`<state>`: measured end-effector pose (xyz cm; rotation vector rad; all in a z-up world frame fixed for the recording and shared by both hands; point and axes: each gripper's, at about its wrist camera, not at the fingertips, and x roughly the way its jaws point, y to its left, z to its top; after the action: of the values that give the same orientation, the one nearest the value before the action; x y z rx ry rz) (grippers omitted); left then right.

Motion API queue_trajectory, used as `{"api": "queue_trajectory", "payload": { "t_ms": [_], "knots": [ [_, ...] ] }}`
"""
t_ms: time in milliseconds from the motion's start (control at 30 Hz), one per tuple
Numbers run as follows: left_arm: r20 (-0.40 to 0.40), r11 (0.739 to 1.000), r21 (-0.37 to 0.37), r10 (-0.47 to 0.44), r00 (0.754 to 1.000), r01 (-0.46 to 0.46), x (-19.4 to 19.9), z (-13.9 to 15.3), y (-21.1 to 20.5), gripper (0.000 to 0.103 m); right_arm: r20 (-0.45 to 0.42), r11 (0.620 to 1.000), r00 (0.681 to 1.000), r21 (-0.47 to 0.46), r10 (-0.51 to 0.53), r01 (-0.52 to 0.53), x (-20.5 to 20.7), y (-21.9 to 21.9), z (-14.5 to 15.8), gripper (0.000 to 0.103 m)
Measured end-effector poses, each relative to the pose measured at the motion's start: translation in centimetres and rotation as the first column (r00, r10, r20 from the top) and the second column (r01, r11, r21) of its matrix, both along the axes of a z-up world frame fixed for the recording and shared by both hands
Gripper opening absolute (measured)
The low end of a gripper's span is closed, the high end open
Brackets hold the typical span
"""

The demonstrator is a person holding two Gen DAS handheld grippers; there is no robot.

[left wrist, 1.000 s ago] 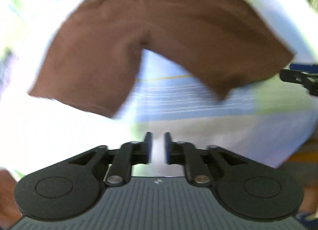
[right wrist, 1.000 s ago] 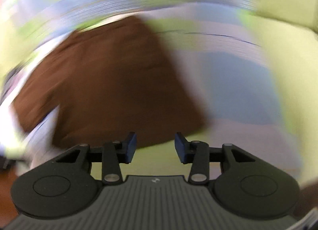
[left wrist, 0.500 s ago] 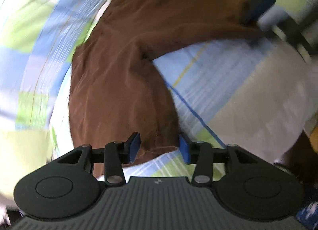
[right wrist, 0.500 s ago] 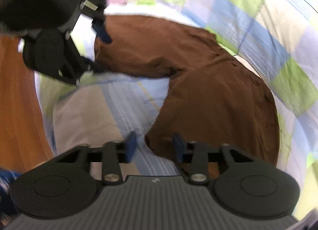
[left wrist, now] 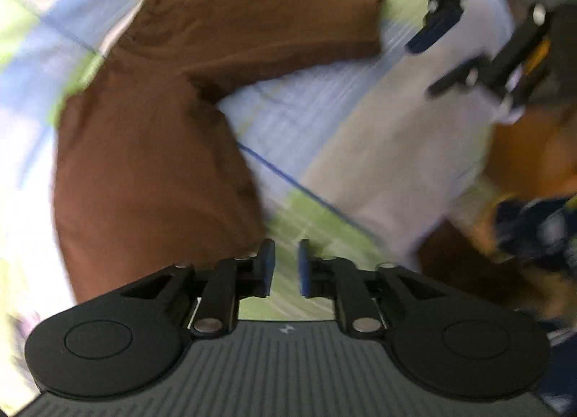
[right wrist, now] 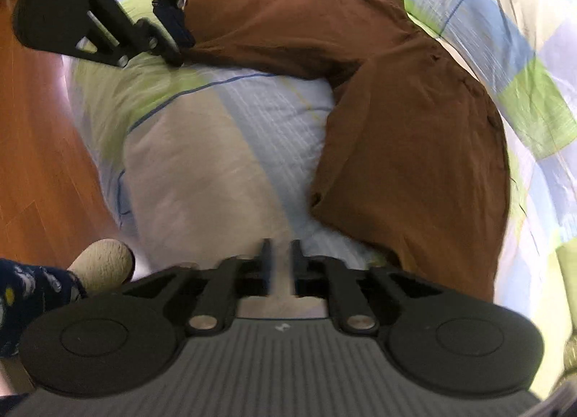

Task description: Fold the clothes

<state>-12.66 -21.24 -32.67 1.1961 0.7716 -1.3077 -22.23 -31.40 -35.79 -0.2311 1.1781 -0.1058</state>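
I hold two tongs over a bed, and the bed has a checked cover (left wrist: 378, 164) with blue, green and pale squares. The pictures are a bit blurry. In the right wrist view the orange wood floor (right wrist: 36, 128) runs down the left side. At the lower left I see my leg in dark blue pyjamas (right wrist: 29, 294) and my pale slipper (right wrist: 101, 265). Nothing lies on top of the brown shorts (left wrist: 155, 164). They are spread flat on the cover, with the two legs bent apart like a wide letter V and bare cover showing between them. In the left wrist view the shorts fill the left and the top of the frame. One leg ends just to the left of my left tongs (left wrist: 285, 269), right beside the left finger. The fingers of these tongs are only a little way apart, and I see green cover through the gap, not cloth. My right tongs (left wrist: 425, 63) show at the upper right of that view, just past the end of the other leg. In the right wrist view the shorts (right wrist: 414, 146) curve across the top and down the right side. Their near leg ends a bit to the right of my right tongs (right wrist: 279, 265) and does not touch them. These fingers are a little way apart too and hold nothing. My left tongs (right wrist: 176, 38) sit at the upper left, with the tips right at the far leg's end.
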Motion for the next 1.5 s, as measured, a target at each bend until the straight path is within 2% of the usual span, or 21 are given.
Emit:
{"api": "queue_trajectory", "payload": {
  "t_ms": [100, 200, 233, 333, 400, 433, 533, 633, 700, 767, 833, 867, 933, 967, 1133, 1167, 1300, 1333, 1400, 1467, 1500],
  "knots": [
    [-0.032, 0.99, -0.05, 0.133, 0.991, -0.134, 2.8, 1.7, 1.8, 0.035, 0.119, 0.979, 0.978, 0.132, -0.169, 0.153, 0.1, -0.1, 3.1, 0.024],
    [-0.085, 0.916, -0.087, 0.386, 0.919, -0.393, 9.4, 2.9, 3.6, 0.049, 0.169, 0.922, 0.934, 0.288, -0.316, 0.26, 1.0, -0.9, 3.9, 0.024],
    [-0.1, 0.877, -0.102, 0.46, 0.882, -0.469, 11.8, 3.1, 4.0, 0.049, 0.171, 0.886, 0.912, 0.358, -0.372, 0.295, 1.7, -1.2, 3.8, 0.025],
    [-0.174, 0.745, -0.141, 0.63, 0.757, -0.652, 18.2, 3.7, 5.7, 0.054, 0.151, 0.717, 0.807, 0.572, -0.57, 0.4, 4.2, -1.2, 2.5, 0.039],
    [-0.278, 0.624, -0.137, 0.721, 0.634, -0.77, 23.4, 3.3, 7.1, 0.055, 0.121, 0.606, 0.732, 0.659, -0.671, 0.447, 5.2, -1.1, 1.4, 0.046],
    [-0.317, 0.589, -0.118, 0.741, 0.592, -0.8, 24.8, 2.8, 7.5, 0.055, 0.101, 0.55, 0.693, 0.693, -0.714, 0.466, 5.6, -1.1, 0.9, 0.047],
    [-0.386, 0.519, -0.052, 0.777, 0.497, -0.853, 28.0, 0.9, 7.8, 0.055, 0.028, 0.398, 0.584, 0.758, -0.812, 0.517, 6.5, -0.8, -0.9, 0.051],
    [-0.406, 0.503, 0.029, 0.795, 0.45, -0.864, 29.6, -2.2, 7.4, 0.055, -0.07, 0.232, 0.458, 0.789, -0.886, 0.57, 6.5, -0.5, -2.9, 0.056],
    [-0.405, 0.523, 0.033, 0.786, 0.467, -0.852, 29.5, -3.1, 7.1, 0.056, -0.115, 0.144, 0.393, 0.809, -0.912, 0.57, 6.3, -0.5, -3.8, 0.056],
    [-0.395, 0.546, 0.033, 0.777, 0.491, -0.837, 29.4, -3.7, 6.7, 0.055, -0.134, 0.106, 0.365, 0.817, -0.921, 0.567, 6.5, -0.3, -4.3, 0.056],
    [-0.388, 0.572, 0.032, 0.763, 0.517, -0.82, 29.6, -3.3, 6.3, 0.036, -0.153, 0.078, 0.35, 0.821, -0.924, 0.565, 6.8, -0.2, -4.6, 0.056],
    [-0.39, 0.589, 0.033, 0.751, 0.533, -0.807, 30.0, -3.2, 6.1, 0.011, -0.155, 0.075, 0.349, 0.822, -0.924, 0.565, 6.9, -0.2, -4.6, 0.052],
    [-0.4, 0.618, 0.04, 0.73, 0.554, -0.785, 30.7, -3.0, 6.1, 0.009, -0.167, 0.077, 0.359, 0.814, -0.918, 0.576, 7.4, 0.0, -4.6, 0.011],
    [-0.38, 0.636, 0.029, 0.721, 0.58, -0.771, 30.5, -2.6, 6.0, 0.008, -0.18, 0.067, 0.361, 0.814, -0.915, 0.577, 7.3, 0.0, -4.6, 0.004],
    [-0.261, 0.72, -0.049, 0.66, 0.705, -0.692, 27.8, 0.0, 6.5, 0.007, -0.233, -0.02, 0.322, 0.837, -0.918, 0.547, 6.3, 0.3, -3.3, 0.004],
    [-0.232, 0.736, -0.058, 0.647, 0.726, -0.674, 27.2, 0.3, 6.7, 0.007, -0.239, -0.019, 0.331, 0.834, -0.913, 0.551, 6.3, 0.5, -3.4, 0.004],
    [-0.178, 0.738, -0.028, 0.66, 0.73, -0.674, 26.7, -1.9, 6.7, 0.01, -0.265, -0.012, 0.367, 0.823, -0.892, 0.567, 6.2, 0.9, -4.4, 0.004],
    [-0.152, 0.745, -0.04, 0.654, 0.741, -0.666, 26.3, -2.1, 6.7, 0.016, -0.275, -0.007, 0.382, 0.819, -0.882, 0.574, 6.3, 1.0, -5.0, 0.003],
    [-0.067, 0.759, -0.068, 0.644, 0.762, -0.647, 25.2, -1.9, 6.5, 0.043, -0.301, -0.006, 0.408, 0.81, -0.862, 0.586, 6.4, 0.9, -5.2, 0.003],
    [0.02, 0.758, -0.071, 0.651, 0.758, -0.649, 23.9, -1.2, 6.7, 0.05, -0.321, -0.007, 0.427, 0.805, -0.845, 0.593, 6.3, 0.8, -4.7, 0.018],
    [0.052, 0.75, -0.066, 0.662, 0.748, -0.659, 23.2, -0.8, 6.8, 0.05, -0.324, 0.038, 0.472, 0.791, -0.82, 0.61, 6.2, 0.9, -3.8, 0.023]
  ]
}}
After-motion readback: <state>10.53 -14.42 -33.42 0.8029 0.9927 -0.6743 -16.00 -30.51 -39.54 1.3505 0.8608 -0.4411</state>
